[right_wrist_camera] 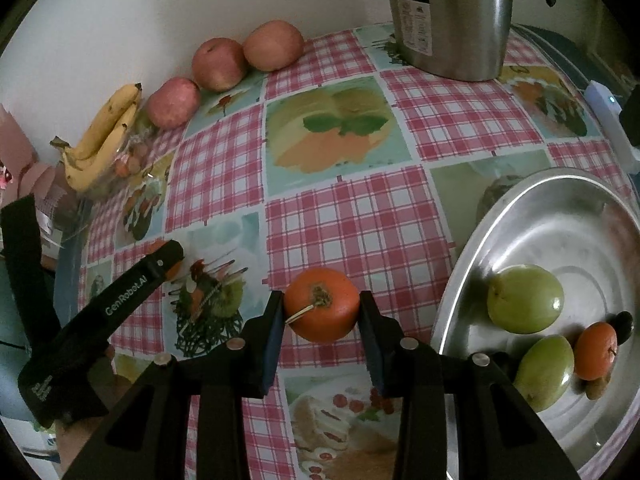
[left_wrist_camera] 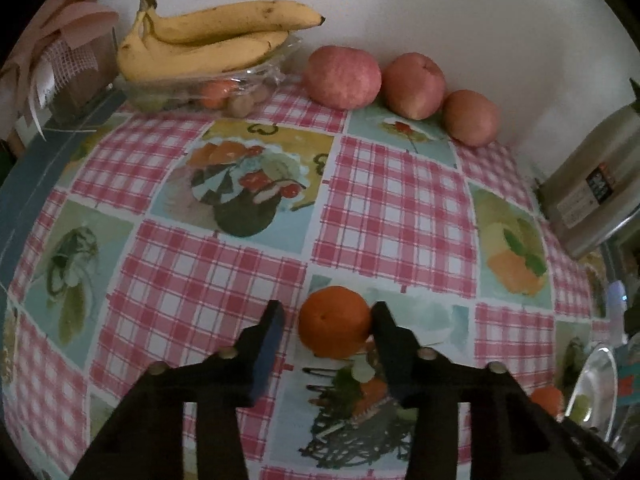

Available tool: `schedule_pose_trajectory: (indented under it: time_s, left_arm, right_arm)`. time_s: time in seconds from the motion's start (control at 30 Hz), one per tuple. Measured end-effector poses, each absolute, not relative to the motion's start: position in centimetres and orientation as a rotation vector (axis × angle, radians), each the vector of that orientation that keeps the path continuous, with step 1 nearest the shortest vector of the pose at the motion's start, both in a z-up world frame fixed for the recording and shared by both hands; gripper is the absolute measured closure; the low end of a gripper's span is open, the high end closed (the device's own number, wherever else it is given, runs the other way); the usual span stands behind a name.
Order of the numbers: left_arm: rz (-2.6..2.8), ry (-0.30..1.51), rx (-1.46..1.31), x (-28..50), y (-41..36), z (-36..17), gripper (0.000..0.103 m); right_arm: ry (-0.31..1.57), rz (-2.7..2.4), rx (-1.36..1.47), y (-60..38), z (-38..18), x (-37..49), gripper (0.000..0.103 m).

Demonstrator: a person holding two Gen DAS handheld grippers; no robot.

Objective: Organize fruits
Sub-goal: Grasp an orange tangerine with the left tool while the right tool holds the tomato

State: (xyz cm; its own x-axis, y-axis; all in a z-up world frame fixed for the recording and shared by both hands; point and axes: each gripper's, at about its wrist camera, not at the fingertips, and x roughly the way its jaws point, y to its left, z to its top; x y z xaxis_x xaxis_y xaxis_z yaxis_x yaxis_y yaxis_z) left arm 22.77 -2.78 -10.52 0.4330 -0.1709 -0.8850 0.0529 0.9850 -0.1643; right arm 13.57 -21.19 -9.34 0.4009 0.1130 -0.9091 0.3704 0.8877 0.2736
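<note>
Two mandarins are in play. Right hand-held gripper (right_wrist_camera: 321, 312) clamps one mandarin (right_wrist_camera: 321, 305) beside the steel bowl (right_wrist_camera: 460, 280). Left hand-held gripper (left_wrist_camera: 328, 320), narrowed, touches the bench mandarin (left_wrist_camera: 335, 322) on one side only: centre it first.

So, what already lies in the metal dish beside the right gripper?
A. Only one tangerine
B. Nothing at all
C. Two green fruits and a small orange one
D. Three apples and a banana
C: in the right wrist view the metal dish holds two green fruits and a small orange fruit, plus something small and dark at its far edge that I can't identify.
</note>
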Motion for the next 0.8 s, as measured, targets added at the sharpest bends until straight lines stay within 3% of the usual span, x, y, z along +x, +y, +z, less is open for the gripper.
schedule_pose_trajectory:
  time_s: [0.8]
  left_arm:
    - [-0.141,1.161,-0.169,18.4,-0.6,-4.5,0.064]
  right_arm:
    - [1.120,-0.175,0.400,-20.1,-6.3,9.9,0.065]
